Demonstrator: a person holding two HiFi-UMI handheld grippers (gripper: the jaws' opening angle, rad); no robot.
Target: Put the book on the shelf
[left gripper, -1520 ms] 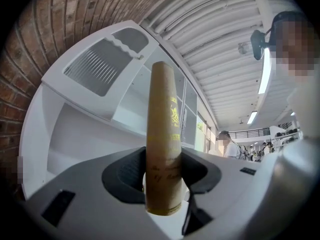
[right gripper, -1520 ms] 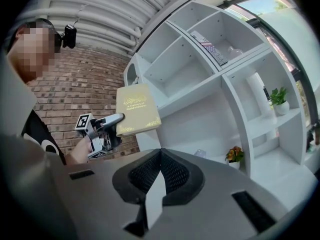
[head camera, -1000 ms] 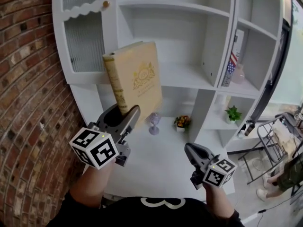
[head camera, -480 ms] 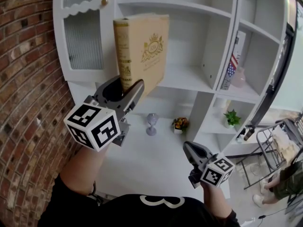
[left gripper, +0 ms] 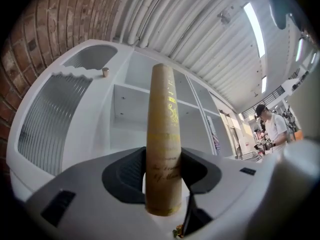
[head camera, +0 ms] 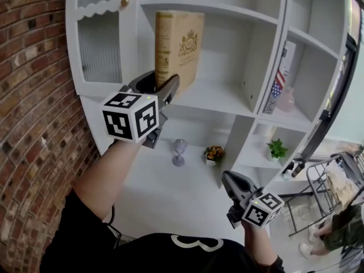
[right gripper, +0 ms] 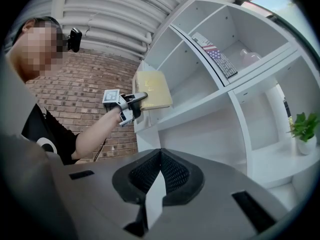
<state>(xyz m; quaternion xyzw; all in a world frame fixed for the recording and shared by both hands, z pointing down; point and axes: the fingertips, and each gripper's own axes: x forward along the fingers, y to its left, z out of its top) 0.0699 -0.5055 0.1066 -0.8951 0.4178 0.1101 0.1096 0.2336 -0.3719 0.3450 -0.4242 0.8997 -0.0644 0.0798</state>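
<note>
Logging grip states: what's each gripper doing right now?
Left gripper: shut on the book.
Right gripper: shut, nothing between its jaws.

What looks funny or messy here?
Nothing is spilled or broken. The only thing not in its place is the book, held upright by the left gripper at the shelf, not yet let go.

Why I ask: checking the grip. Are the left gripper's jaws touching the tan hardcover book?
Touching. Left gripper view: the left gripper presses both sides of the tan hardcover book.
</note>
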